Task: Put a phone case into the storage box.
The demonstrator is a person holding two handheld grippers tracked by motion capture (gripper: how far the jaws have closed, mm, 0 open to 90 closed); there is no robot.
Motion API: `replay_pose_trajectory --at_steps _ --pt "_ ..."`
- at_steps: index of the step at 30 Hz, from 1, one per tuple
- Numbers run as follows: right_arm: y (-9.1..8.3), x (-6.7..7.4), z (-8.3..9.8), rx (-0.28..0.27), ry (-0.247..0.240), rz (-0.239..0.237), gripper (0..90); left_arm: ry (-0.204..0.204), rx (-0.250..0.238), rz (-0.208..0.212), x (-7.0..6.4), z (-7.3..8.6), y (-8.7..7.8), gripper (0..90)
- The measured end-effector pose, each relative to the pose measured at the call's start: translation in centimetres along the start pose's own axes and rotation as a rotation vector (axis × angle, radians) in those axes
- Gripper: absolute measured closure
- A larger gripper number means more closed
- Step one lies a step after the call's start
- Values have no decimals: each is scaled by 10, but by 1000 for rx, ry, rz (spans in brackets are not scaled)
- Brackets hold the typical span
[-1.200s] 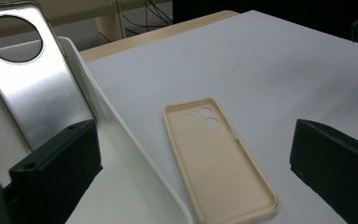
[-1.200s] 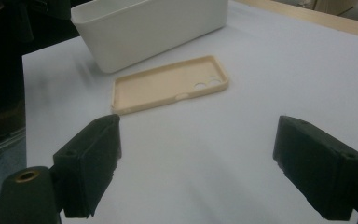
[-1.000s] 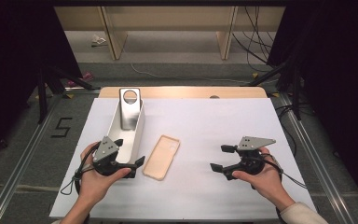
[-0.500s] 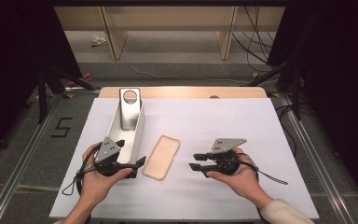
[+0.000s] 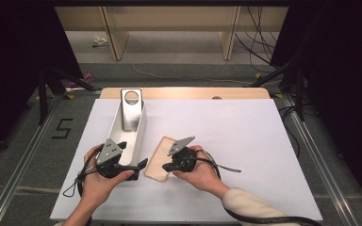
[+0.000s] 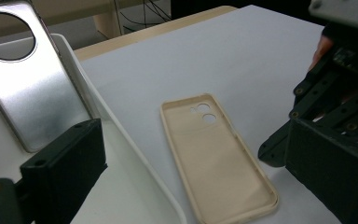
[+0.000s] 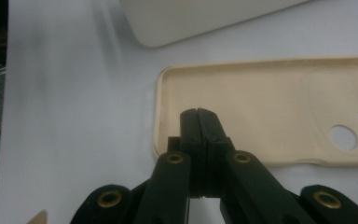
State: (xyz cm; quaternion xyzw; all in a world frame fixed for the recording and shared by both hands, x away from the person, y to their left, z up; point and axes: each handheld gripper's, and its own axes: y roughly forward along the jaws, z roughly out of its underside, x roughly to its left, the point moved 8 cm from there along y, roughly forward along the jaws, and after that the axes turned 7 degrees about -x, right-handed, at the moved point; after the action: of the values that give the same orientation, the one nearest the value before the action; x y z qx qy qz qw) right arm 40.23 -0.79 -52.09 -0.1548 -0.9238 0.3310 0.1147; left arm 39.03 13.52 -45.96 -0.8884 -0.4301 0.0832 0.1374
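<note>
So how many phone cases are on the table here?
1: a beige phone case lying open side up on the white sheet, between the white tray and the right gripper; none seems hidden.

Wooden table (image 5: pixel 245 92), its pale edge showing along the far side; covered almost wholly by a white sheet (image 5: pixel 245 141) lying flat; on the sheet, left of centre, a long white tray (image 5: pixel 139 134) running front to back, a brushed-metal phone (image 6: pixel 32 88) with a round camera opening leaning inside it; just beside the tray's right wall, a beige phone case (image 6: pixel 214 158), hollow side up, camera cutouts toward the far end; lying apart from the tray, not touching.
</note>
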Motion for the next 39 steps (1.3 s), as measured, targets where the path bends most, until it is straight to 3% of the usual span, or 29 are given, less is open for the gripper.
replay_pose_trajectory --at_steps 19,39 --pt "18 -5 11 82 8 15 900 6 8 6 -2 1 1 44" --pt "2 -11 21 144 -17 6 900 25 12 14 -6 1 1 44"
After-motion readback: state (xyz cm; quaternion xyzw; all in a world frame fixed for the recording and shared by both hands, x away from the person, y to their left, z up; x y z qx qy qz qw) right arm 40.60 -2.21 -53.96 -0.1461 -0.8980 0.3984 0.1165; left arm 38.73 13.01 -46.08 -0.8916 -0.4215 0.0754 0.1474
